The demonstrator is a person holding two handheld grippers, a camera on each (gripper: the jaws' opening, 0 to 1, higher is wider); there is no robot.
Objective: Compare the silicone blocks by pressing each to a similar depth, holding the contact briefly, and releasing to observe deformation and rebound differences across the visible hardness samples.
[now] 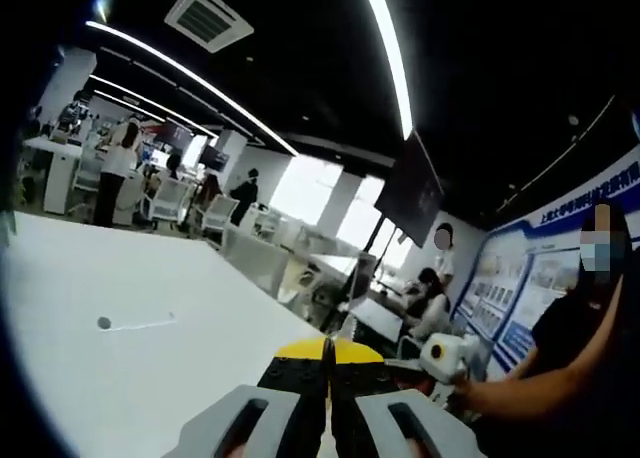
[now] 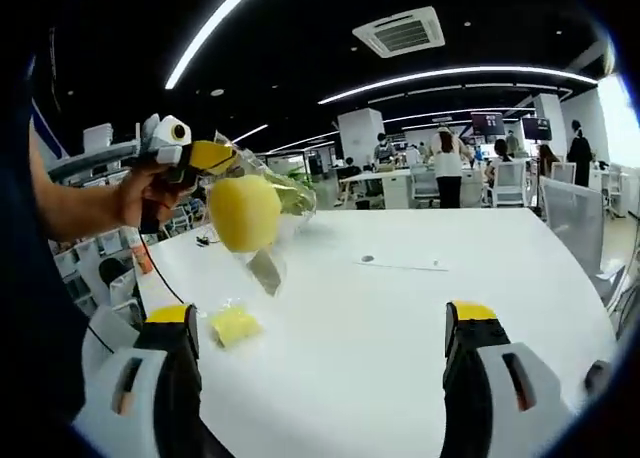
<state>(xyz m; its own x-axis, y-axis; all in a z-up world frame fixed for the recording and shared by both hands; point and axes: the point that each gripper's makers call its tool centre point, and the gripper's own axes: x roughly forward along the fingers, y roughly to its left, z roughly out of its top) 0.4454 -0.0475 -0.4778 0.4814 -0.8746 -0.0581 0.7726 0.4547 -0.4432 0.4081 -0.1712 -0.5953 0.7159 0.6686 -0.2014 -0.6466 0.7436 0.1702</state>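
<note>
Right gripper view, jaws wide (table (image 2: 400,318) edge near)

wall posters (image 1: 520,288): text too small to read | left tool (image 2: 215,158): tips hidden by bag (image 2: 262,203)

In the right gripper view, the right gripper (image 2: 325,328) has black jaws capped with yellow tips at about 7 and 5 o'clock, on pale grey bodies with an orange slot. The table (image 2: 400,318) is plain white. At 10 o'clock, the left gripper (image 2: 215,158) shows yellow tips and a white top, and from it hangs a clear plastic bag (image 2: 262,213) with a pale yellow silicone block (image 2: 243,213) inside. Another yellow block (image 2: 235,326) in clear wrap lies at 8 o'clock.

In the left gripper view, the same gripper (image 1: 328,363) is black, yellow-tipped, grey-bodied; a blue-and-white wall board (image 1: 545,268) is at 3 o'clock.
</note>
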